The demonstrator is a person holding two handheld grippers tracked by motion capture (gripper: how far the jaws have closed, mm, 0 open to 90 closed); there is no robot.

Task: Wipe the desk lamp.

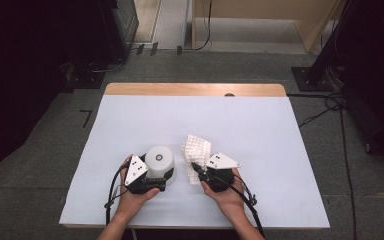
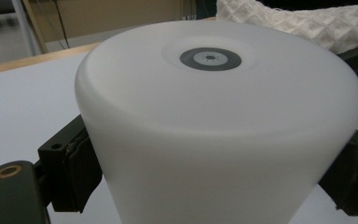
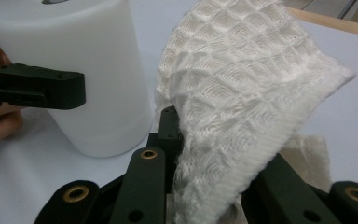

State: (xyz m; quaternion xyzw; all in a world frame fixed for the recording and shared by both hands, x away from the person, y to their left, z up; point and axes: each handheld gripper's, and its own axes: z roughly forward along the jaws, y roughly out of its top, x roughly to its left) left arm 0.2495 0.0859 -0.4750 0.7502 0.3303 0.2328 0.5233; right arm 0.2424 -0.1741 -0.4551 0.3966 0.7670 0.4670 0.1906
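A white, slightly tapered tub (image 1: 159, 159) stands upside down on the white table cover, with a grey disc at the middle of its top. My left gripper (image 1: 156, 181) is shut on its lower wall, and both black pads (image 2: 72, 172) press on its sides (image 2: 214, 116). A white waffle-weave cloth (image 1: 196, 147) lies bunched just right of the tub. My right gripper (image 1: 196, 171) is shut on the cloth's near edge. In the right gripper view, the cloth (image 3: 242, 93) drapes over the jaws of the right gripper (image 3: 214, 149) and hides one fingertip. The tub (image 3: 74, 56) stands close on the left.
The white cover (image 1: 260, 130) spreads over a wooden table whose bare far edge (image 1: 195, 89) shows. Dark stands and cables sit on the grey floor around it. A folded part of the cloth (image 3: 310, 154) rests on the cover under the right gripper.
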